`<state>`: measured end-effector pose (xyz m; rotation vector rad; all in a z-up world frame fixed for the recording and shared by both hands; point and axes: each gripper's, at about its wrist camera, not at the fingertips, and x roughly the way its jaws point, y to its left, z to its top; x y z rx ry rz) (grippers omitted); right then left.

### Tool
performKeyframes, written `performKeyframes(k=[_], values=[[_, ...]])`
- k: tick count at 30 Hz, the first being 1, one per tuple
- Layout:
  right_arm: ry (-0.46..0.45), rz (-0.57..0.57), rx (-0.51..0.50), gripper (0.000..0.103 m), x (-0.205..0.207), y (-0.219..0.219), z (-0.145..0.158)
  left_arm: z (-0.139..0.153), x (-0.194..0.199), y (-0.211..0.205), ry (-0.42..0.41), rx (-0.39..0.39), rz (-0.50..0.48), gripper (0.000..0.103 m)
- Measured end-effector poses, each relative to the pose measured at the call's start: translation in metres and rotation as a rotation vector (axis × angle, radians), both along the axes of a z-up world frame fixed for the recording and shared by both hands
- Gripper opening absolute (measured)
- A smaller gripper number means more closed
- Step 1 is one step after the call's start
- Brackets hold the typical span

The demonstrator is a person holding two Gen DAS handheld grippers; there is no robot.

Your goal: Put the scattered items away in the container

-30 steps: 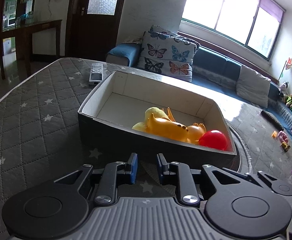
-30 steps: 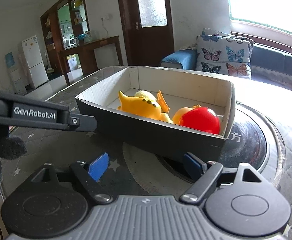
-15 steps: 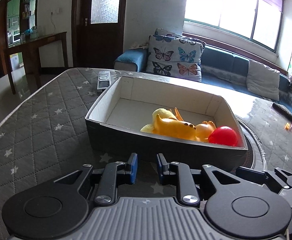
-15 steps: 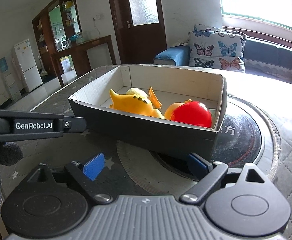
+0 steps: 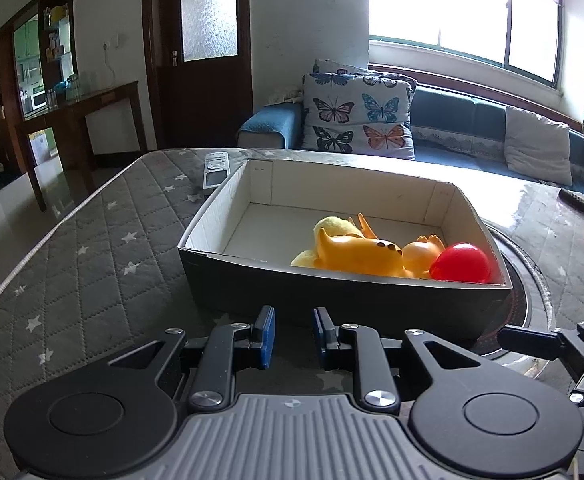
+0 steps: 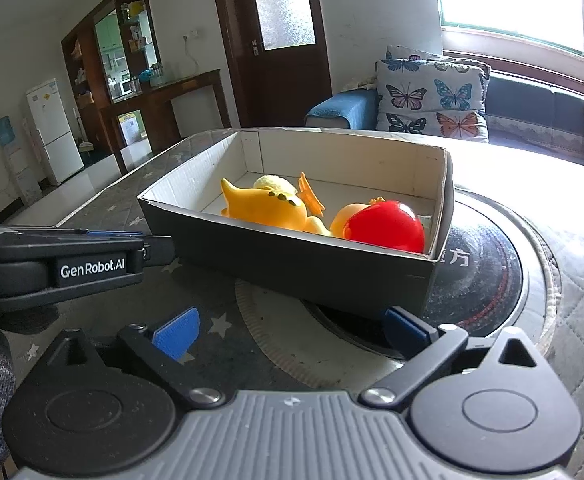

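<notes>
Nearest the left wrist camera, the left gripper [image 5: 293,338] hovers over the quilted table cover [image 5: 92,264] with its blue pads a narrow gap apart, grasping nothing. The right gripper [image 6: 288,330] is spread wide and empty, just short of the cardboard box [image 6: 292,256]. Inside the box, toward its right end, lie an orange toy duck [image 5: 357,256], a yellow plush [image 5: 331,226] and a red ball [image 5: 461,263], touching one another. Beyond the box's far left corner rests a remote control [image 5: 216,168].
</notes>
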<state>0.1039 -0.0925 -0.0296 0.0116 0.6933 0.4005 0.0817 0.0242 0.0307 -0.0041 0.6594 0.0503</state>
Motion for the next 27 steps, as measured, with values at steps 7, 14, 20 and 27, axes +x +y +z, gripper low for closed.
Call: performKeyframes(k=[7, 14, 20, 27], values=[[0.011, -0.014, -0.017, 0.103, 0.000, 0.003, -0.001, -0.003, 0.002, -0.003, 0.012, 0.022, -0.009, 0.023], [0.030, -0.029, -0.037, 0.103, 0.002, 0.004, -0.004, -0.003, 0.007, -0.005, 0.016, 0.037, -0.024, 0.023], [0.047, -0.031, -0.043, 0.103, 0.005, 0.002, -0.008, -0.005, 0.012, -0.009, 0.023, 0.047, -0.030, 0.023], [0.061, -0.039, -0.044, 0.103, 0.011, -0.001, -0.009, -0.007, 0.018, -0.013, 0.036, 0.064, -0.038, 0.023]])
